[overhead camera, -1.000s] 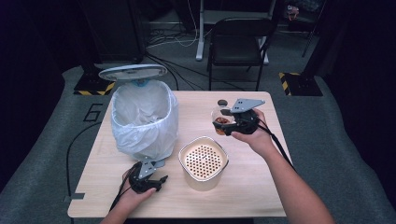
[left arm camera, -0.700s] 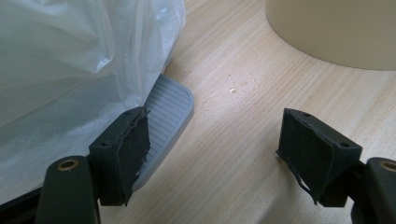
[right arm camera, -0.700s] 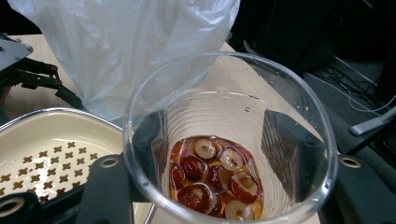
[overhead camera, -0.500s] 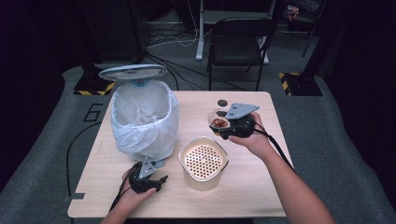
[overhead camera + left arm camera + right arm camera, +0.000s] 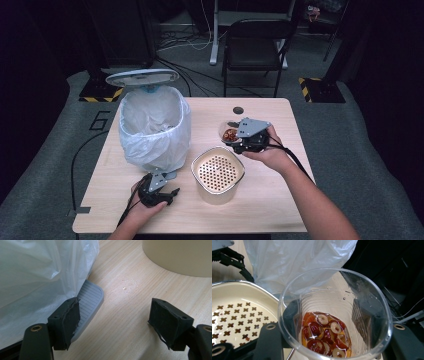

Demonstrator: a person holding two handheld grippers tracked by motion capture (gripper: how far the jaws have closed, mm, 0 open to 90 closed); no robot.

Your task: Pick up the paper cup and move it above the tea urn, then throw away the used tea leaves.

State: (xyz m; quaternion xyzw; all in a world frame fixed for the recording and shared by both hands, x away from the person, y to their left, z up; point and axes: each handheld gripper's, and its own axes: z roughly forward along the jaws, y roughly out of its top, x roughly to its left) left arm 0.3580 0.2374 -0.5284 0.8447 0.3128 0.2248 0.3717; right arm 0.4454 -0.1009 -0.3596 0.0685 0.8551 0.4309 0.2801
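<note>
1. At the centre of the wooden bench (image 5: 280, 200), seen from the high view, a cream pot (image 5: 218, 175) with a perforated insert stands between a person's two hands.
2. At 10 o'clock from the pot stands a bin (image 5: 155, 127) lined with a white plastic bag (image 5: 32, 270), its round lid (image 5: 142, 77) raised behind it.
3. At 2 o'clock from the pot, the right hand-held gripper (image 5: 239, 140) pinches a clear plastic cup (image 5: 334, 315), one jaw on each side of its wall.
4. The cup holds sliced red fruit (image 5: 324, 336) in amber liquid and is tilted towards the camera in the right gripper view, with the pot's rim just beside it at 9 o'clock and the bagged bin beyond at 12 o'clock.
5. At 8 o'clock from the pot, the left hand-held gripper (image 5: 157, 192) sits low over the bench near the foot of the bin, its jaws spread wide and holding nothing.
6. In the left gripper view, the bin's ribbed grey pedal (image 5: 88, 305) lies behind the left-hand jaw, whether touching cannot be told, and a few small droplets (image 5: 128, 285) dot the wood ahead.
7. A dark round mark (image 5: 238, 110) shows on the bench at 12 o'clock from the cup.
</note>
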